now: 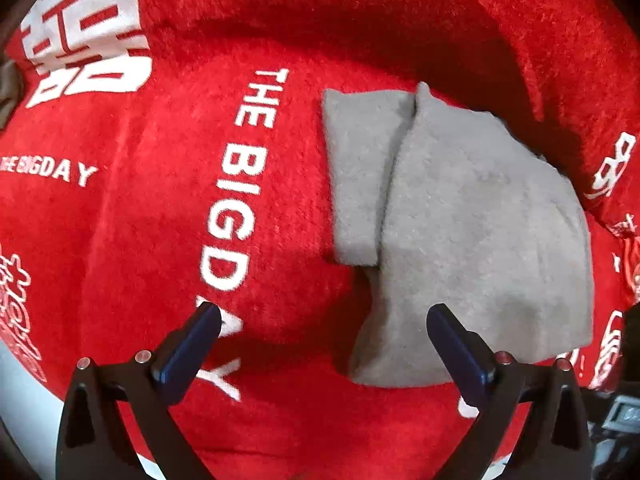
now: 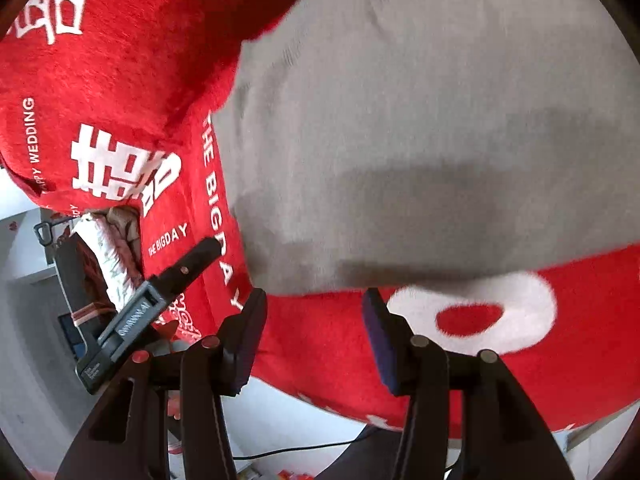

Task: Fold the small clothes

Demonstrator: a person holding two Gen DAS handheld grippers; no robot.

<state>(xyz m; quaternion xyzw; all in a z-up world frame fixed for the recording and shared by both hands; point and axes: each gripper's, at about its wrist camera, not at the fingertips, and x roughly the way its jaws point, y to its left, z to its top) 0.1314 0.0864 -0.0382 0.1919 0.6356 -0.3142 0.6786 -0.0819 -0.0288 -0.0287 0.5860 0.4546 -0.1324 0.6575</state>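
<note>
Your grey garment (image 1: 460, 216) lies on the red blanket (image 1: 160, 220), already folded over itself: one panel laps across another, with a narrower strip showing along its far side. It looks close to done; what may be left is a last fold or some squaring up. You have one garment and one blanket in view. Your left gripper (image 1: 324, 332) hangs spread wide at its near edge, grasping nothing. Your right gripper (image 2: 314, 320) stands part open beside the cloth, also empty.

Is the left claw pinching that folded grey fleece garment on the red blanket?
Apart. The left wrist view shows the left gripper wide open, nothing pinched between its fingers, above the grey fleece garment lying on the red blanket.
</note>
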